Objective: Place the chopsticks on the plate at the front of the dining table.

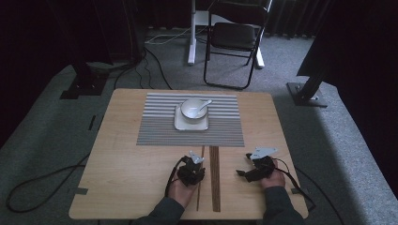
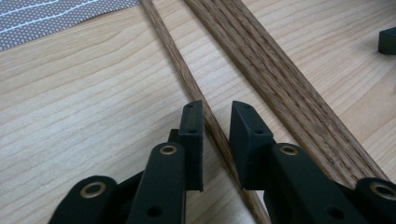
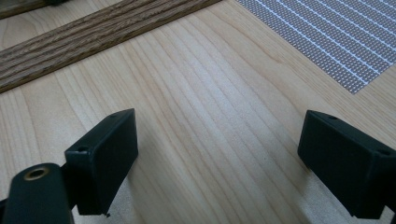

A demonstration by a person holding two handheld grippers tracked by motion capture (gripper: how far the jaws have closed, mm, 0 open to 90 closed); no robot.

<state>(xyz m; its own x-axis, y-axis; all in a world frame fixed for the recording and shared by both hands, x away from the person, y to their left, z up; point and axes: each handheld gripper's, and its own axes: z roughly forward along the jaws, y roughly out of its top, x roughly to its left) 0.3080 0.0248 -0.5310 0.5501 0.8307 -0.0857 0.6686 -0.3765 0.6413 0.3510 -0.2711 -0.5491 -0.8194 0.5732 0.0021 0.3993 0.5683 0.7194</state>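
Seen from above: a pale wood table (image 1: 122,154) in a dim room, a person's two forearms coming in from the near edge, each hand holding a black two-jaw gripper.

All places given rel. to the striped grey mat (image 1: 155,126) at the table's far middle. On the mat: a square white plate (image 1: 180,124) w/ a white bowl (image 1: 191,109) on it, spoon (image 1: 205,103) resting in the bowl.

Just nearer than the mat's near edge, two dark wood pieces lie side by side, running toward the person: a thin stick (image 1: 200,183) and, to its right, a wider strip (image 1: 215,178). They lie close, not touching as far as can be told.

Left gripper (image 1: 194,165) sits over the stick, below the mat's near edge. In the left gripper view its jaws are narrow, one on each side of the stick (image 2: 187,79), a slim gap on either side; the pads look not yet pressed on the wood. The strip (image 2: 275,79) runs just right of the jaws; a mat corner (image 2: 51,18) shows top left.

Right gripper (image 1: 244,172) is right of the strip, nearer than the mat's right corner. In the right gripper view its jaws are wide apart w/ only bare table (image 3: 210,130) between them; strip (image 3: 84,37) at upper left, mat (image 3: 336,32) at upper right
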